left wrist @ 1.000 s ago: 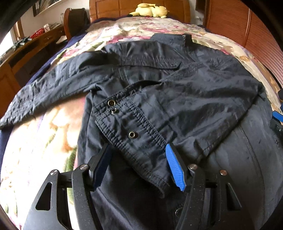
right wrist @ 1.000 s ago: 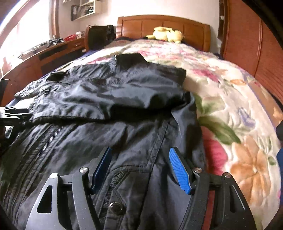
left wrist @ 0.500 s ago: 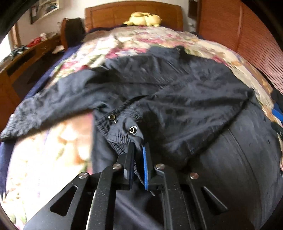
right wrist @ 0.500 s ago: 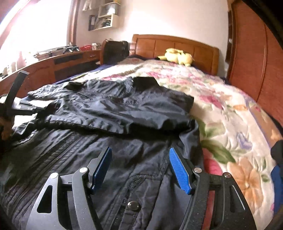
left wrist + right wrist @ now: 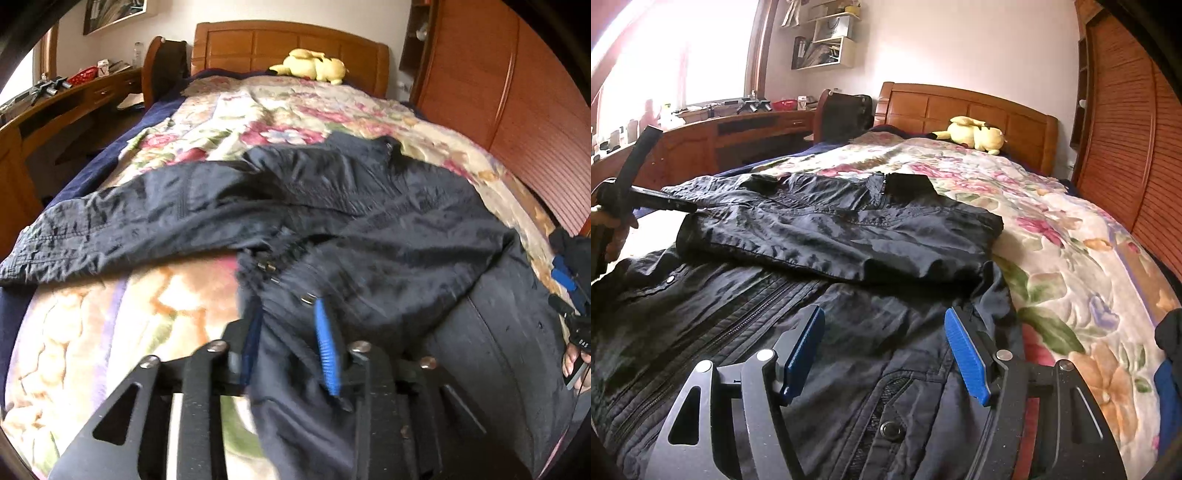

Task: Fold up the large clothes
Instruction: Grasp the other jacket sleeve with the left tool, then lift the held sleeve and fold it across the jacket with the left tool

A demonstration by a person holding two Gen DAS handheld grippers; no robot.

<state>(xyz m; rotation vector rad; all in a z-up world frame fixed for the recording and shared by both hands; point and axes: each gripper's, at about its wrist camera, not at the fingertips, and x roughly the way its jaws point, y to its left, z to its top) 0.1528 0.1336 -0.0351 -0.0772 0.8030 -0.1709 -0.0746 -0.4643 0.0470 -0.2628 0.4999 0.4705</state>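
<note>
In the left wrist view, the left gripper (image 5: pixel 288 341) sits at six o'clock with its blue pads (image 5: pixel 327 347) partly apart. Its jaws have just been opening, and the snap-studded edge of the dark jacket (image 5: pixel 369 229) lies blurred between them; I cannot tell whether the pads touch the cloth. The jacket spreads across the middle of the floral bedspread (image 5: pixel 258 118), one sleeve (image 5: pixel 110 229) reaching out toward nine o'clock and the collar toward one o'clock. The other sleeve is folded over the jacket's body. A yellow plush toy (image 5: pixel 314 66) rests at twelve o'clock against the wooden headboard (image 5: pixel 288 44). A wooden desk (image 5: pixel 55 107) runs along at ten o'clock. At three o'clock, the right gripper (image 5: pixel 569 291) shows at the frame's edge over the jacket.

In the right wrist view, the right gripper (image 5: pixel 884 350) is at six o'clock, its blue pads (image 5: pixel 964 354) spread wide with nothing pinched; the jacket's front lies under and between them. The jacket (image 5: pixel 831 236) fills the lower left half, its zipper (image 5: pixel 738 321) running toward eight o'clock and a snap (image 5: pixel 890 428) at six o'clock. The folded sleeve lies across the chest at the centre. At nine o'clock, the left gripper (image 5: pixel 676 203) points at the jacket's edge, held by a hand (image 5: pixel 613 229). The plush toy (image 5: pixel 975 136) sits at one o'clock by the headboard (image 5: pixel 960 110), and wall shelves (image 5: pixel 823 40) hang at eleven o'clock.
</note>
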